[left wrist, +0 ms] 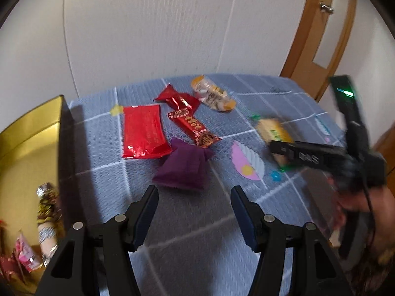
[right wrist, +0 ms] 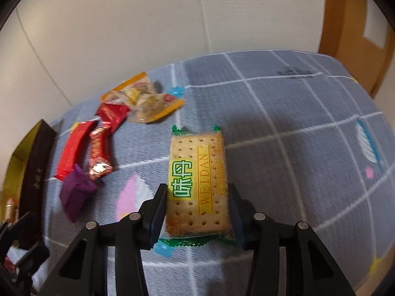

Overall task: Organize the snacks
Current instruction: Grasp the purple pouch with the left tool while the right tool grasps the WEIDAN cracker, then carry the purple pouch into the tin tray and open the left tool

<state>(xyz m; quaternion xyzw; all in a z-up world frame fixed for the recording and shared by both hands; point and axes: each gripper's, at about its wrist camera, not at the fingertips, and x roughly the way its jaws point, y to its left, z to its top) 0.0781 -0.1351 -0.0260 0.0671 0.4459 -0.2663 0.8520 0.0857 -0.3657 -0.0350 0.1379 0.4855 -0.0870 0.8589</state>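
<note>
Gripping the cracker pack (right wrist: 197,185) between the pads, my right gripper (right wrist: 197,209) clamps its near end above the blue checked cloth (right wrist: 308,113), toward the cloth's right side. My left gripper (left wrist: 195,212) hangs spread and empty over the near part of the cloth, just short of the purple pouch (left wrist: 184,167). Beyond it, mid-cloth, lie the flat red pack (left wrist: 143,130), two red sweets (left wrist: 191,125) and a clear orange-edged bag (left wrist: 213,93). At the left edge stands the gold box (left wrist: 27,138), with wrapped snacks inside.
</note>
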